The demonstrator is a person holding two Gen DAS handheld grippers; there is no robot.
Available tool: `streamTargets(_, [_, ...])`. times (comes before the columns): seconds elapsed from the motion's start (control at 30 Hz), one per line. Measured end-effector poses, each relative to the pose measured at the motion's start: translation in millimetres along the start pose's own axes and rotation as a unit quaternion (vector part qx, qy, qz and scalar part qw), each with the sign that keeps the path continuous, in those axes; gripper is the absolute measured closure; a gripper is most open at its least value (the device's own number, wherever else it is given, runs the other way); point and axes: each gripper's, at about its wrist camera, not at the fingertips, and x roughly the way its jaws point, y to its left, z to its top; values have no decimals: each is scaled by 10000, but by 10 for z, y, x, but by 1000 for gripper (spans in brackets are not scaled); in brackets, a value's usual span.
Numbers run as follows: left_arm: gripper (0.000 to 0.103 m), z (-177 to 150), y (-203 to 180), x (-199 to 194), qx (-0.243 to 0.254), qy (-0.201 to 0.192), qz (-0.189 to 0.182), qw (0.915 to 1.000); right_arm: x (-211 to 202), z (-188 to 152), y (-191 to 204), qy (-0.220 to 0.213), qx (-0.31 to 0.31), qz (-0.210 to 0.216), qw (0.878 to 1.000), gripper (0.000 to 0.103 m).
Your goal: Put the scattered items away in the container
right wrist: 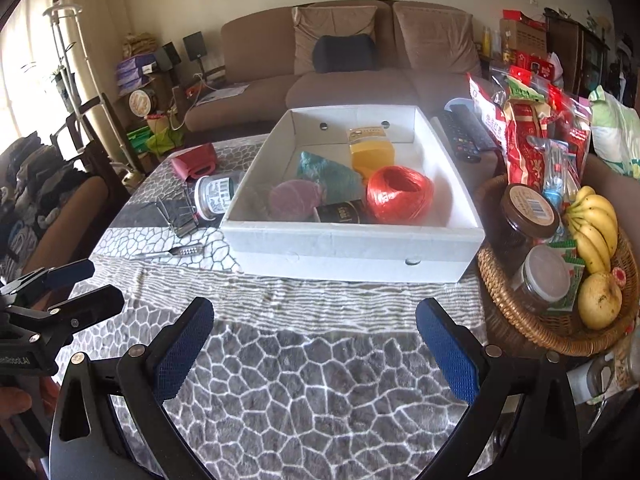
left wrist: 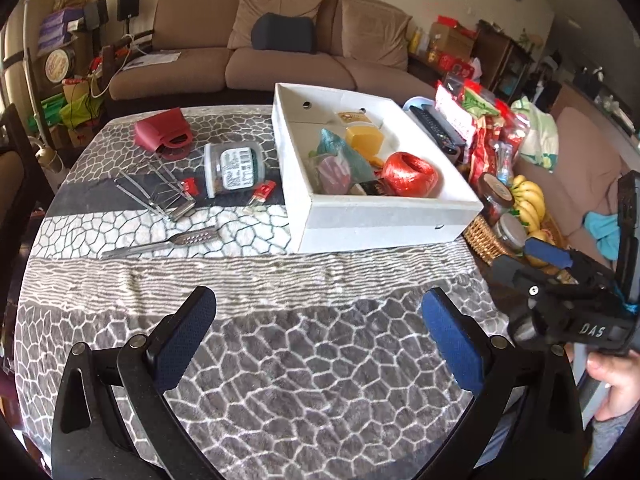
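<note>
Jar (left wrist: 234,170) lying on side ahead-left of left hand-held gripper (left wrist: 320,336), long axis running toward white box (left wrist: 384,216) just beside it. Both left and right hand-held gripper (right wrist: 316,336) hovering wide open over surface (left wrist: 304,360), holding nothing. Red pouch (left wrist: 162,134), tongs (left wrist: 160,244) farther left; clips hard to make out.

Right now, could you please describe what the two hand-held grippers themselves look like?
Both are built alike: black plastic frames with silver pivot bolts and two curved fingers faced with textured blue pads. The left hand-held gripper has white lettering partly visible on its body in the right wrist view. The right hand-held gripper reads "DAS" in the left wrist view. Bare fingers hold each handle; no cables show.
</note>
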Motion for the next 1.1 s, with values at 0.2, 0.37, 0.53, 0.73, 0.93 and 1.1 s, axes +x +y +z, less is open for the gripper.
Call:
streamTargets(0.2, [0,-397,950,-42,-876,162,210,9958,41,-246,335,42,-185,266,9995,0])
streamTargets(0.37, [0,-529,1454,-48,-1282,86,289,9913,219,-363,704,97,-268,622,9977,0])
streamTargets(0.53, [0,-513,1701,36,-1394,-32,286,9898,463,-361,1071,139,-359,857,9956,0])
streamTargets(0.73, [0,-381,1968,243,-1577,-151,334,9868,851,-231,1471,265,-566,1043,9926,0])
streamTargets(0.93, [0,-149,2317,446,-1955,-327,325,9796,1328,13,1793,318,-682,1041,9917,0])
streamTargets(1.1, [0,137,2437,617,-1914,-539,377,9793,1794,337,1975,205,-708,910,9931,0])
